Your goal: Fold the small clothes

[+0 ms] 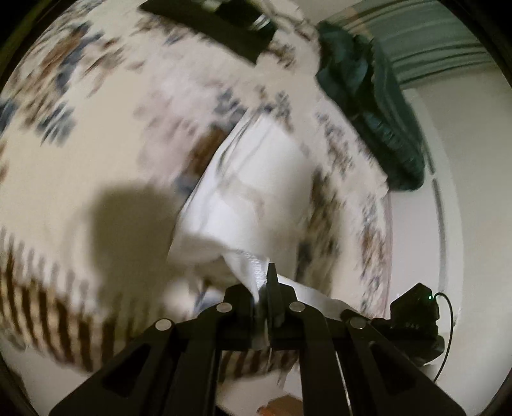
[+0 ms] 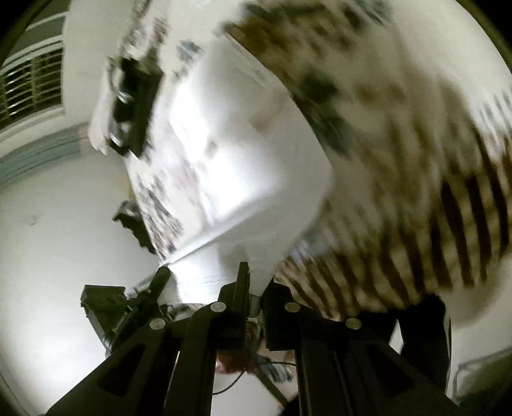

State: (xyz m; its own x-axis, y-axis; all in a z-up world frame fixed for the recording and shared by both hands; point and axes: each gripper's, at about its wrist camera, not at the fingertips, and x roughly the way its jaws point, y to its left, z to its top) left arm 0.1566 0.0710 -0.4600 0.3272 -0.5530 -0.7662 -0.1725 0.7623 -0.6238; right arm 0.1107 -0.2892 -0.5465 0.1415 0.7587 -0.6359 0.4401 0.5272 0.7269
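Both frames are blurred. Left hand-held gripper [image 1: 267,288] is closed on an edge of the white garment [image 1: 256,192], and the right hand-held gripper [image 2: 256,288] pinches another edge, above the patterned bedspread [image 1: 96,96] near its striped border.

Patterned bedspread [image 1: 96,128], blurred. Dark green cloth heap [image 1: 368,105] at its edge. Black flat object [image 1: 211,25] on it.
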